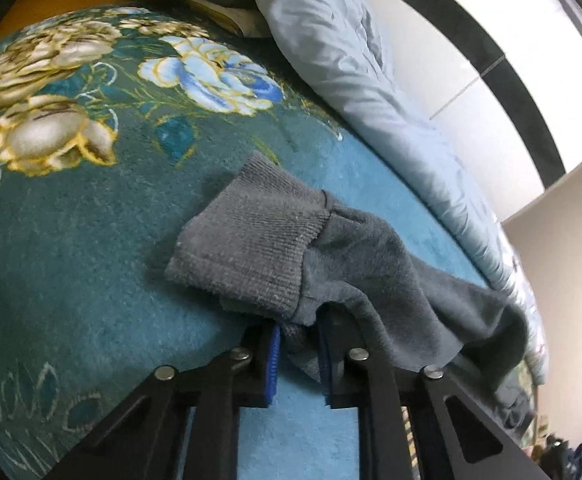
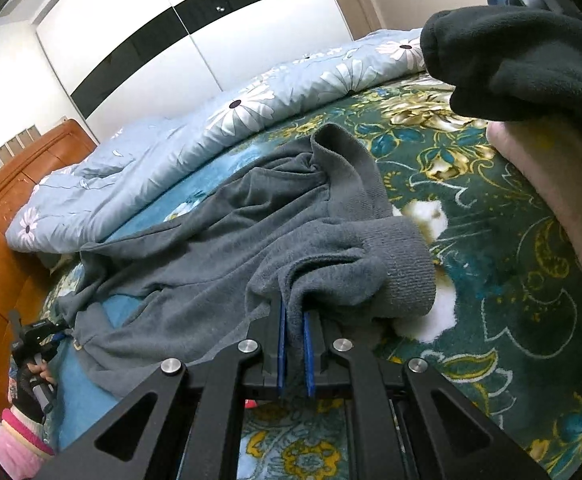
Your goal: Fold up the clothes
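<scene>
A bed fills both views, covered by a teal blanket with gold and pale blue flowers, and behind it stands a white wardrobe crossed by a black band. A light blue quilt printed with white daisies lies bunched along the far edge of the bed, next to the wooden headboard at the left of the right wrist view. The grey sweatshirt is spread rumpled across the middle of the blanket, its body reaching up to the quilt. The right gripper is clenched on a fold of the grey fabric just behind a ribbed cuff, which slumps onto the blanket beside the blue pads. In the left wrist view the left gripper grasps the other sleeve right behind its ribbed cuff, the cloth pinched between the blue pads and the cuff sticking forward over the blanket. A dark green garment rests on a pinkish cushion at the bed's right edge. At the lower left of the right wrist view, a gloved hand with a pink sleeve holds a gripper handle.
</scene>
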Available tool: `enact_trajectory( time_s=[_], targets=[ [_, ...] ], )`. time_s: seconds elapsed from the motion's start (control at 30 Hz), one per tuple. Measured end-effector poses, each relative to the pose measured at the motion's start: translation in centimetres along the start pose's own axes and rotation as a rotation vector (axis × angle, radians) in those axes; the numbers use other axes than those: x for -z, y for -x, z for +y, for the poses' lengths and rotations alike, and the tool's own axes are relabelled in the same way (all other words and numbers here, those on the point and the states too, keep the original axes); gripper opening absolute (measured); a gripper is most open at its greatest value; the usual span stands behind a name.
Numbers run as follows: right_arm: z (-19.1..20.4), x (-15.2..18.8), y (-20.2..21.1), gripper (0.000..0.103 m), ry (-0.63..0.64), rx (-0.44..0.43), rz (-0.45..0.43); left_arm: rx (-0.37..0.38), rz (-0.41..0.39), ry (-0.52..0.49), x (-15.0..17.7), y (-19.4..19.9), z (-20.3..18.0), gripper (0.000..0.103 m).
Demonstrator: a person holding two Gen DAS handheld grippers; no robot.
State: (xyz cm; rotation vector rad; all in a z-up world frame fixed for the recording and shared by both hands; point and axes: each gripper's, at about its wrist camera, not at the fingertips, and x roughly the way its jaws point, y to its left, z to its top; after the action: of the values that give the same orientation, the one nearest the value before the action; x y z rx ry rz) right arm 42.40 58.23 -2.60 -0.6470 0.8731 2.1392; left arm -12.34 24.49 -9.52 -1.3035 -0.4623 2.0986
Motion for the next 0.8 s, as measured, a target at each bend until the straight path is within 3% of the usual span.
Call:
enact_trajectory(
  time_s=[0.23,0.4,0.47,0.57,0.8],
  targets=[
    [0.3,-1.8,3.2,0.007,0.003,-0.027,-0.103,0.078,-0.101,-0.002,-1.9,6.0,-1.6,0.012],
    [-0.2,-2.8,5.9,0.007,-0.002,-0.029,-0.169,0.120,-0.237,-0.079,-3.1,14.2,-2.6,0.006],
    [-0.8,-2.5,6.1,0.007,-0.008,-0.033,-0.149,0.109,-0.268,-0.089,-2.8,16.7,-1.8,0.006],
    [-1.5,-1.6,5.4,0.007,-0.023,-0.015,-0.099,0.062,-0.241,-0.096,-1.9,17.7,-0.3,0.006],
    [-2.1,0.0,4.3,0.007,-0.053,-0.024,-0.032,0.000,-0.085,-0.052,1.5,13.0,2.4,0.007]
  ],
)
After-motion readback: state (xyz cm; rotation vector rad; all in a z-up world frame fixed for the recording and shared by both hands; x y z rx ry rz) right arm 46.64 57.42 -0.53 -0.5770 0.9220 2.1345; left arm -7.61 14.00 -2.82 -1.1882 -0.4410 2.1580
